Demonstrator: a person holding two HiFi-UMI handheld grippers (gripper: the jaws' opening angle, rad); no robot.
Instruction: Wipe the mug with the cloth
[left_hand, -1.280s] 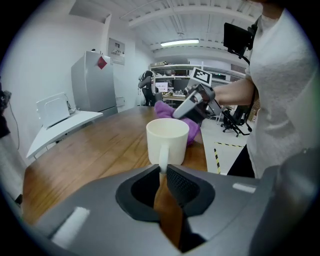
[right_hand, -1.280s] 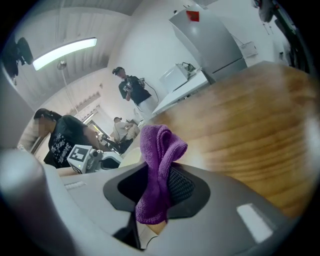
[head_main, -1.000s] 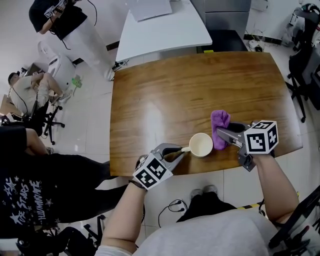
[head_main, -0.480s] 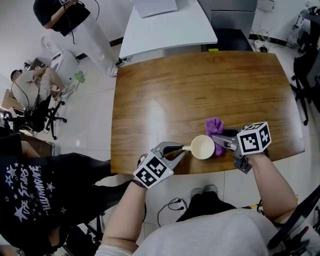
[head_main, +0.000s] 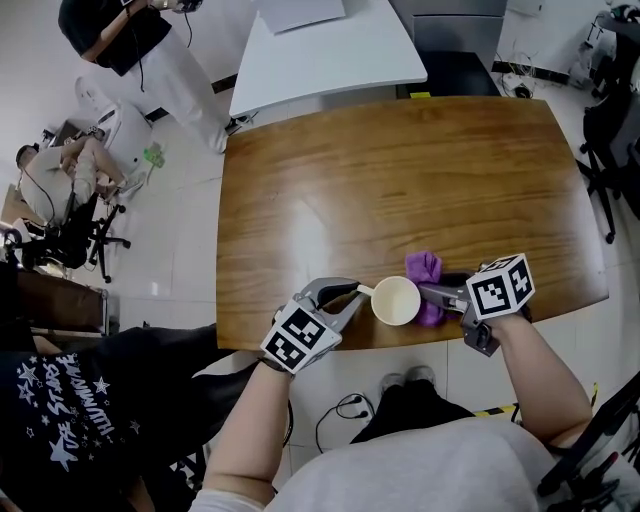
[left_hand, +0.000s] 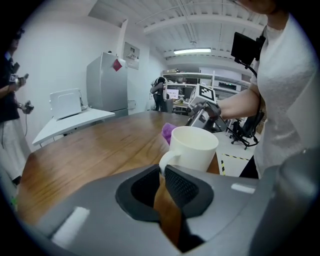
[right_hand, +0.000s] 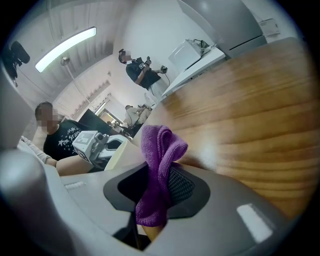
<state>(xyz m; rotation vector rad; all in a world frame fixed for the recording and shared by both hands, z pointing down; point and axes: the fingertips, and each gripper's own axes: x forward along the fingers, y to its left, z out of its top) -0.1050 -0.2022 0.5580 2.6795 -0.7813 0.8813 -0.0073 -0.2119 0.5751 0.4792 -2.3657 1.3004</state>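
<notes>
While both grippers sit at the near table (head_main: 400, 170) edge, mug (head_main: 396, 300): cream, upright between the two sets of fingertips, mouth up, long axis vertical.
mug inside: bare cream wall and bottom, seen in head view only.
handle: points sideways at the left gripper (head_main: 350, 296) fingertips.
left gripper: jaws clamped on handle; the pinch shows only in left gripper view.
right gripper (head_main: 432, 293): jaws closed on purple cloth (head_main: 424, 268).
cloth: bunched, sticking out past right fingertips, against mug side opposite the handle.
right gripper view: cloth fold close up, only a sliver of mug wall.
</notes>
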